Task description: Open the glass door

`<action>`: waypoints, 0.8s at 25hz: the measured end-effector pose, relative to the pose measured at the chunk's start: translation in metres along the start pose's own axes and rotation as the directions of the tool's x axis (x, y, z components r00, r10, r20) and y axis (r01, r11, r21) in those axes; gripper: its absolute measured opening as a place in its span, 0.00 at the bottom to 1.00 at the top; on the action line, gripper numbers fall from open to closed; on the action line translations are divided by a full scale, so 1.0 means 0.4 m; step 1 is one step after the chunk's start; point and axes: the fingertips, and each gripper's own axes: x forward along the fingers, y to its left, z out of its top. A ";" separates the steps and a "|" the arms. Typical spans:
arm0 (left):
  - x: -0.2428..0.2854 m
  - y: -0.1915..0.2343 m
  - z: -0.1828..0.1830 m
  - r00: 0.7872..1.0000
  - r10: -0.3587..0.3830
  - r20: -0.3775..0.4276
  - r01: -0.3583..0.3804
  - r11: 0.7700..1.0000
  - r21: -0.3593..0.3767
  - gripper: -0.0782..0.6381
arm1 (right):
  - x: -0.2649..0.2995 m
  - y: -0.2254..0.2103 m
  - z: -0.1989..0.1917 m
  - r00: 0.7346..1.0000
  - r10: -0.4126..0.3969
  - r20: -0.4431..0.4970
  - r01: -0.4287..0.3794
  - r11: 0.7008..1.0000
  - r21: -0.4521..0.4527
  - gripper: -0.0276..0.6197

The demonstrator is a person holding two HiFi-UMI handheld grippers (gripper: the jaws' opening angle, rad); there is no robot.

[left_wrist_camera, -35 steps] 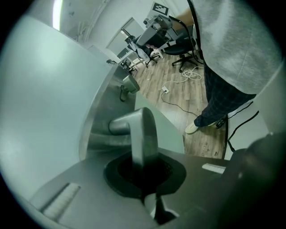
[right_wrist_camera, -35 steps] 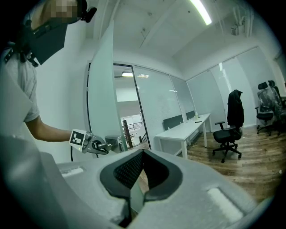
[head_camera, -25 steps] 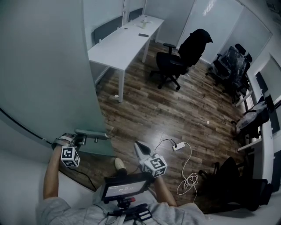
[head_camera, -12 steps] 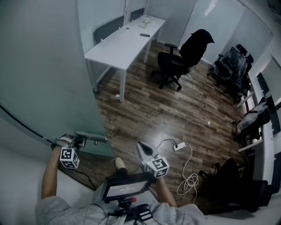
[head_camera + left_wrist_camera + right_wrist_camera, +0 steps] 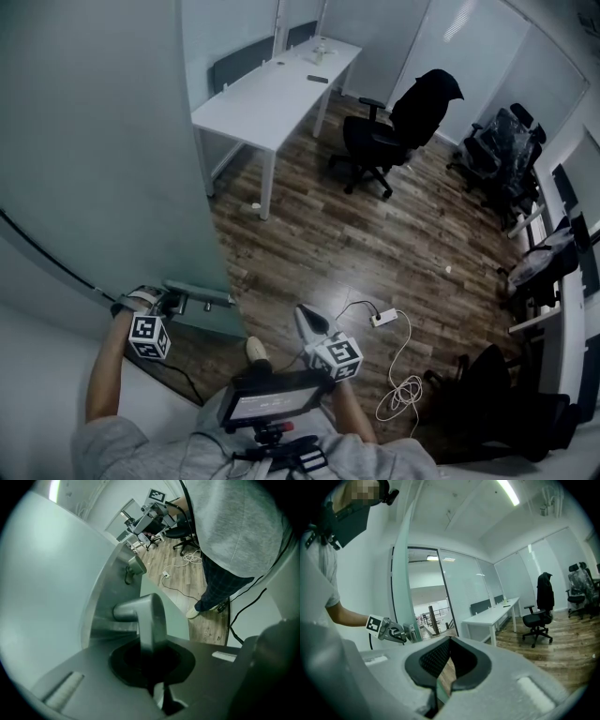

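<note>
The frosted glass door fills the left of the head view, and its edge stands upright in the right gripper view. A metal lever handle juts from its lower edge. My left gripper is shut on that handle; in the left gripper view the handle runs down into the closed jaws of the left gripper. My right gripper hangs in front of the person's body, shut and holding nothing. In its own view the right gripper points at the doorway, where the left gripper shows at the door.
A white desk stands past the door, with a black office chair beside it. More chairs line the right wall. A power strip with a white cable lies on the wooden floor near the person's shoe.
The head view has shifted slightly. Both grippers keep their places, and the left one stays shut on the handle.
</note>
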 end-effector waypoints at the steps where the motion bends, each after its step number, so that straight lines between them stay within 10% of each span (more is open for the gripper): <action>1: 0.003 0.002 0.001 1.000 -0.001 0.000 0.001 1.000 0.001 0.11 | 0.002 -0.002 -0.001 1.000 0.000 -0.001 0.000 1.000 -0.001 0.05; 20: -0.062 0.007 -0.044 0.996 -0.054 -0.071 0.049 0.996 -0.072 0.31 | 0.029 0.013 -0.034 0.999 0.017 -0.028 -0.017 1.000 0.016 0.05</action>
